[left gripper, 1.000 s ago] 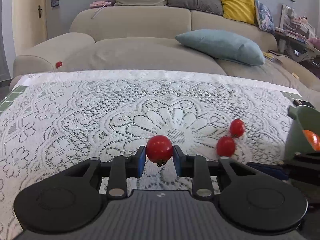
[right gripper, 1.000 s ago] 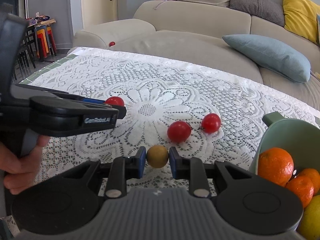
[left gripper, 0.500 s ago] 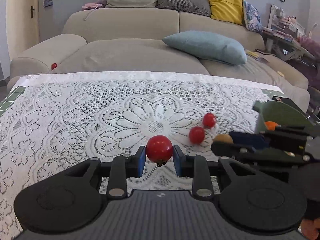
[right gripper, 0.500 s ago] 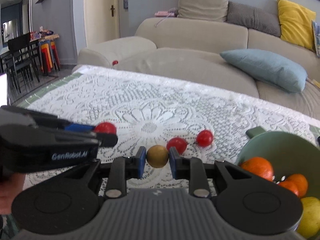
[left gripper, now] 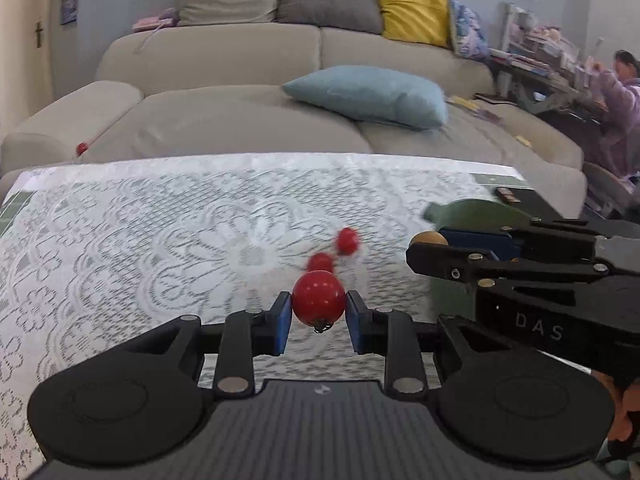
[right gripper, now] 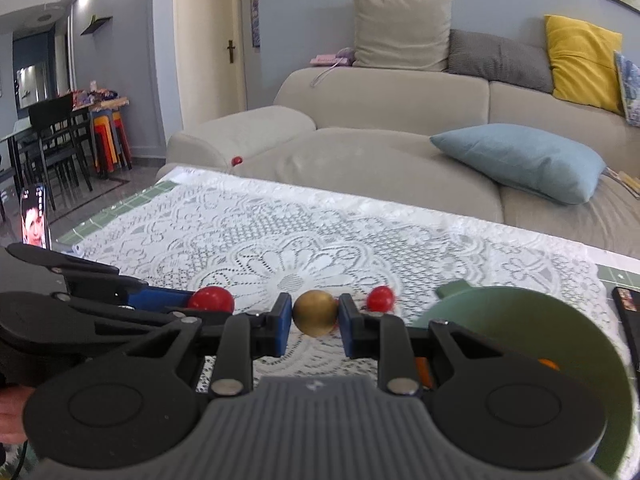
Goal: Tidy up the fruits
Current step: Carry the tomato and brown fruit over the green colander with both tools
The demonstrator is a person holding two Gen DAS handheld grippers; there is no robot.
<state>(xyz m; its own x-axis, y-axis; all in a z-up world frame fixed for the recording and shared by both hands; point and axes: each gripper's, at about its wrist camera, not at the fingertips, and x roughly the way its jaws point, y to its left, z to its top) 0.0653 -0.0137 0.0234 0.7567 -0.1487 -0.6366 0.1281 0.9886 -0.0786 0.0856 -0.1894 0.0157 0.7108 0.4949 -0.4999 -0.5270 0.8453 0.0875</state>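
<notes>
Left tongs [left gripper: 319, 322] pinching glossy round red tomato [left gripper: 319, 299], right tongs [right gripper: 313, 319] pinching small golden-brown round fruit [right gripper: 315, 312]; both raised off lace-covered worktop [right gripper: 360, 236], likely bound for green bowl [right gripper: 532, 312] at right.

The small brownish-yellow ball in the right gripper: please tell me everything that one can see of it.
The brownish-yellow ball is a small round fruit with smooth, dull golden-brown skin and a soft highlight; no stem or leaf shows. The right gripper is shut on it, one blue pad pressing each side, and it hangs clear above the lace tablecloth. Nothing else touches it. In the left wrist view it peeks out at the tip of the right gripper, in front of the green bowl.
</notes>
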